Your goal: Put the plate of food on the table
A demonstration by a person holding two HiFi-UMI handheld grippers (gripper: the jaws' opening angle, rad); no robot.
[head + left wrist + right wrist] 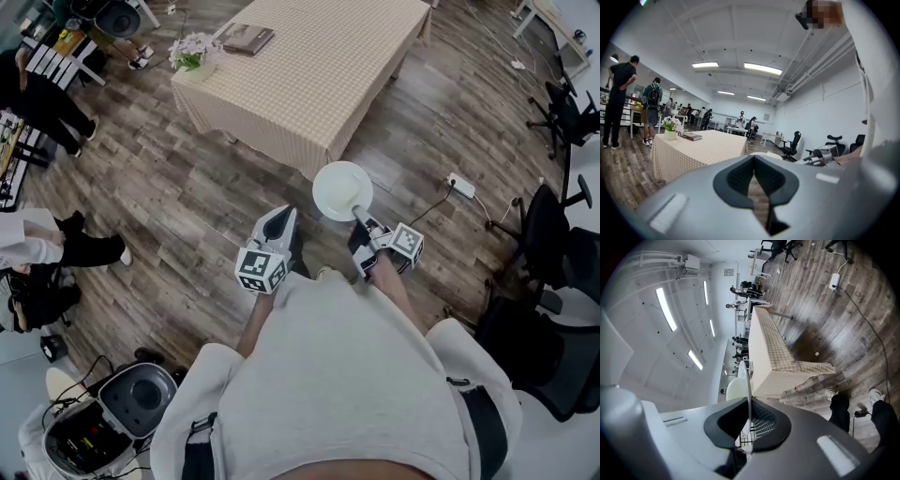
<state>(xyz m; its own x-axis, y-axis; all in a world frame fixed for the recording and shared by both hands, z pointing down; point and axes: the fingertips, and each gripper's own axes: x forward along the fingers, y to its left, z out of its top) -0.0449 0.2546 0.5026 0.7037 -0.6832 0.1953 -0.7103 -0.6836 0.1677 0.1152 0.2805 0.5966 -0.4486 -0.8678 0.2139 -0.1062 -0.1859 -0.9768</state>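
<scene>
A white round plate point(341, 190) hangs over the wooden floor, just short of the near corner of the table point(309, 66) with the checked cloth. My right gripper point(360, 218) is shut on the plate's near rim. In the right gripper view the plate point(747, 376) stands edge-on between the pads. I cannot make out any food on it. My left gripper point(279, 216) is beside it on the left, shut and holding nothing. In the left gripper view its pads point(740, 176) meet at the tips, and the table point(703, 145) lies ahead.
A flower pot point(194, 52) and a book point(246, 37) sit at the table's far left end. A power strip point(461, 186) with a cable lies on the floor to the right, near black office chairs point(553, 234). People stand at the left. A round device point(136, 398) sits behind me.
</scene>
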